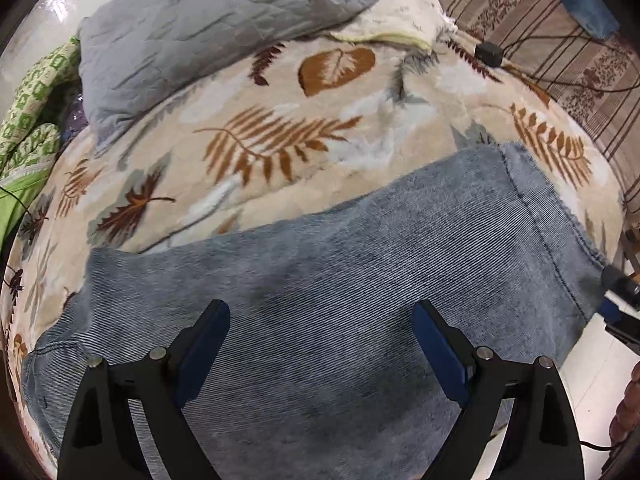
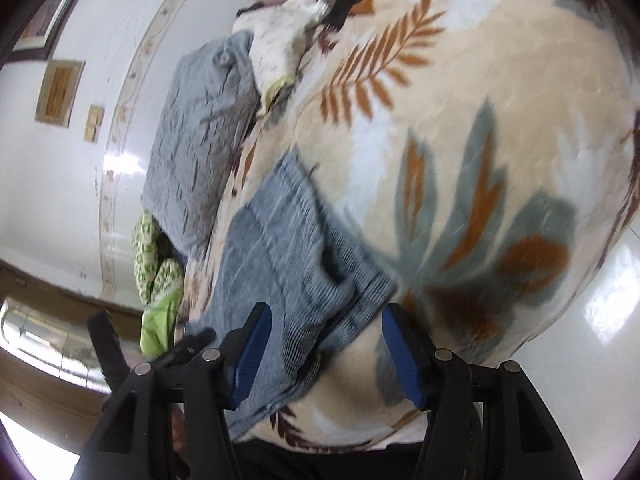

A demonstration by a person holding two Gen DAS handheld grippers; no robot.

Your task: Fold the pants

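Note:
Blue-grey denim pants lie folded flat on a cream leaf-print blanket on a bed. My left gripper is open and empty, hovering just above the middle of the pants. In the right wrist view the pants run away from me; their near hem lies between my fingers. My right gripper is open, its blue pads on either side of that hem, not closed on it. The right gripper's tip shows at the left view's right edge.
A grey quilt lies bunched at the far side of the bed, with green patterned cloth to its left. A black adapter with cables sits on the blanket near a striped brown cover. White floor tiles lie beyond the bed edge.

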